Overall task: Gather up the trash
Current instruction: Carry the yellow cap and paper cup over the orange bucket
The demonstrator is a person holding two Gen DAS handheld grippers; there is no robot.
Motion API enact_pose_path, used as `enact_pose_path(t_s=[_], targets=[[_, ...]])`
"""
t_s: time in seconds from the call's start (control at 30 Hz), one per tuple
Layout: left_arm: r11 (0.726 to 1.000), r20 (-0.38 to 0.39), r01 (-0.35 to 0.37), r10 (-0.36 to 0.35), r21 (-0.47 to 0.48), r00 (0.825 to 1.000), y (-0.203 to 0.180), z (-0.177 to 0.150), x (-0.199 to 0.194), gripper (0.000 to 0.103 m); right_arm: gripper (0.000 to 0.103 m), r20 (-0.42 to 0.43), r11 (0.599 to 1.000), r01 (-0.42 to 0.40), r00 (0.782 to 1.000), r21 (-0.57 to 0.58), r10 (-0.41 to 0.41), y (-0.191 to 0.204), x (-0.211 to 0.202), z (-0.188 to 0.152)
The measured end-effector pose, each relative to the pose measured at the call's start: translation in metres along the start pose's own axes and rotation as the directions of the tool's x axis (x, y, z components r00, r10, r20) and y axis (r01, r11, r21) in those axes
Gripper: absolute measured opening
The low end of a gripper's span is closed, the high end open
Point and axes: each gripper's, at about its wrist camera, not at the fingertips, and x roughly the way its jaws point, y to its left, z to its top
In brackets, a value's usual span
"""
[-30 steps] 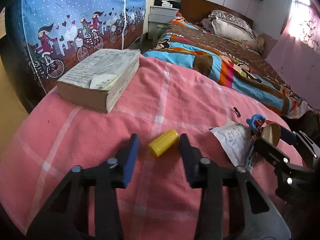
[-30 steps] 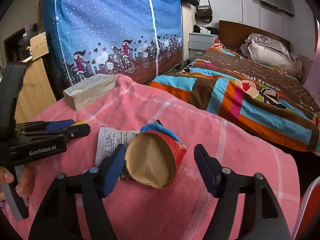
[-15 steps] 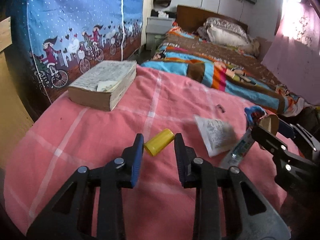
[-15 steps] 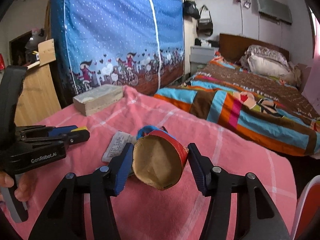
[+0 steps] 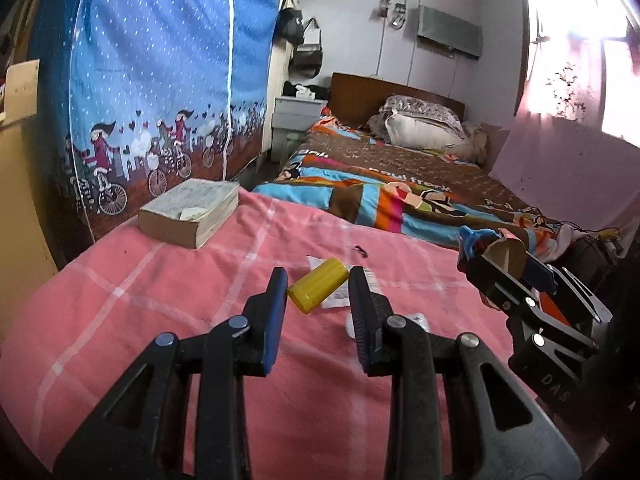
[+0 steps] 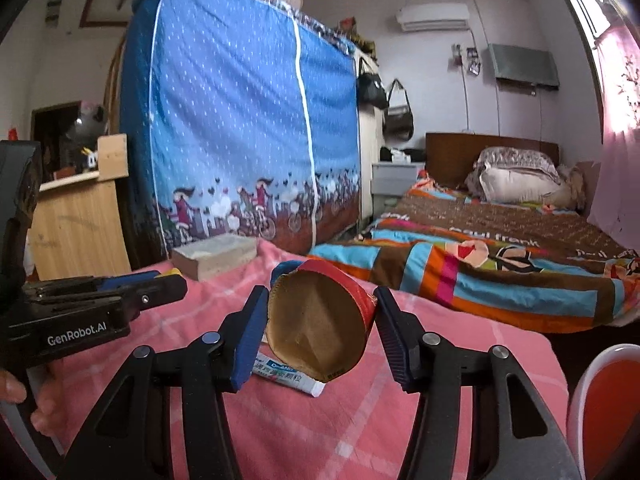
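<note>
Left gripper [image 5: 318,290]: clamped on yellow cap [image 5: 318,291], held above pink bedspread [image 5: 160,300].
Right gripper [image 6: 320,316]: pads pressing red paper cup [image 6: 320,320], tilted, mouth toward camera, inside bare.
White sachet [image 6: 290,376]: lying on bedspread beneath cup.

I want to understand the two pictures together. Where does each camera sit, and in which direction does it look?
Left wrist: on the left claw, looking along the pink blanket toward the bed; it grips a yellow tube; the right claw shows at right.
Right wrist: on the right claw, same direction; it grips a red cup; the left claw and a hand show at left.
Shared: book, blanket, bed.
</note>
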Motion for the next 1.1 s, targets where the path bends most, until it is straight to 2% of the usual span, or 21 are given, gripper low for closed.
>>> enact_pose_path(t_s=[0.27,0.43,0.6,0.8,1.1], targets=[[0.996,0.106,0.058,-0.064,0.061,0.992,-0.032,0.002,-0.032,0.034,0.052,0.147,0.999,0.036,0.988,-0.004,-0.035,-0.016,-0.054,0.007],[0.986,0.157,0.102,-0.123,0.131,0.980,-0.066,0.008,-0.046,0.034,0.052,0.245,0.993,0.109,0.962,0.041,-0.116,-0.040,-0.097,0.012],[0.969,0.173,0.158,-0.192,0.191,0.966,-0.103,0.008,-0.055,0.035,0.052,0.305,0.979,0.184,0.930,0.091,-0.203,-0.066,-0.130,0.014],[0.935,0.175,0.230,-0.283,0.270,0.943,-0.150,0.004,-0.060,0.035,0.052,0.325,0.953,0.271,0.897,0.135,-0.301,-0.097,-0.162,0.006],[0.877,0.106,0.333,-0.389,0.346,0.915,-0.215,-0.010,-0.053,0.034,0.052,0.288,0.904,0.381,0.859,0.194,-0.424,-0.135,-0.198,-0.014]])
